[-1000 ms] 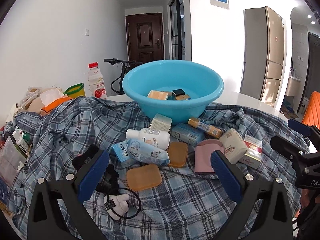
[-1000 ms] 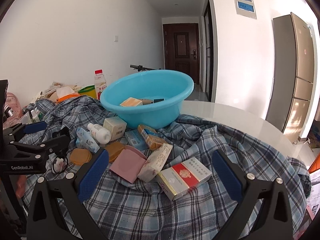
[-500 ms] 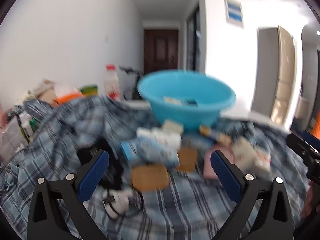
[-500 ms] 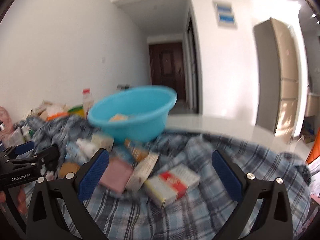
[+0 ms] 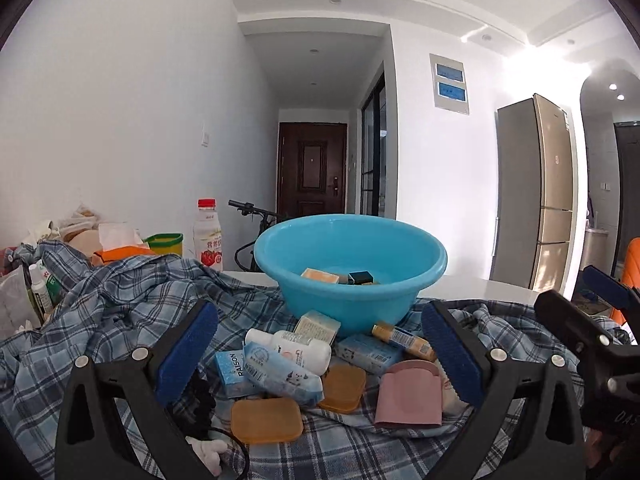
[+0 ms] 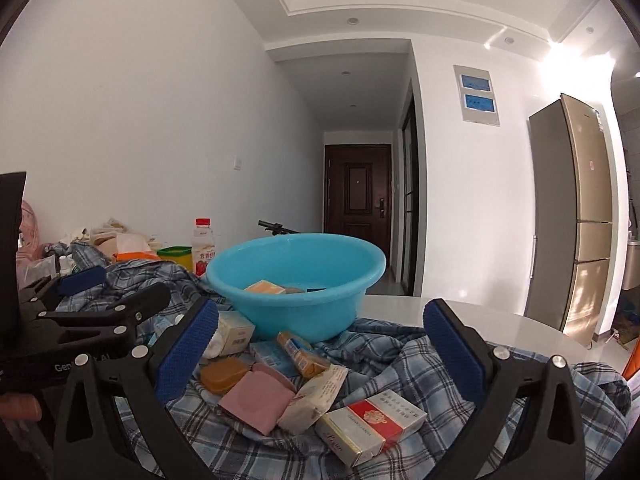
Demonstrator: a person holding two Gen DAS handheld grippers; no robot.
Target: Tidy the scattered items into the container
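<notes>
both my cameras have tipped up and steadied over the last second, so i'm lower and nearer the pile. left gripper [image 5: 316,354] and right gripper [image 6: 320,354] fingers are spread wide, empty. blue basin [image 5: 350,248] sits behind the scattered items, a few boxes inside. red-and-white carton [image 6: 370,426] looks closest for the right.

Scattered toiletries [image 5: 304,364] before upright blue basin [image 5: 350,264]

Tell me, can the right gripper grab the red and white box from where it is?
Probably yes. The right gripper is open, and the red and white box lies on top of the plaid cloth just below its fingers, with nothing covering it.
</notes>
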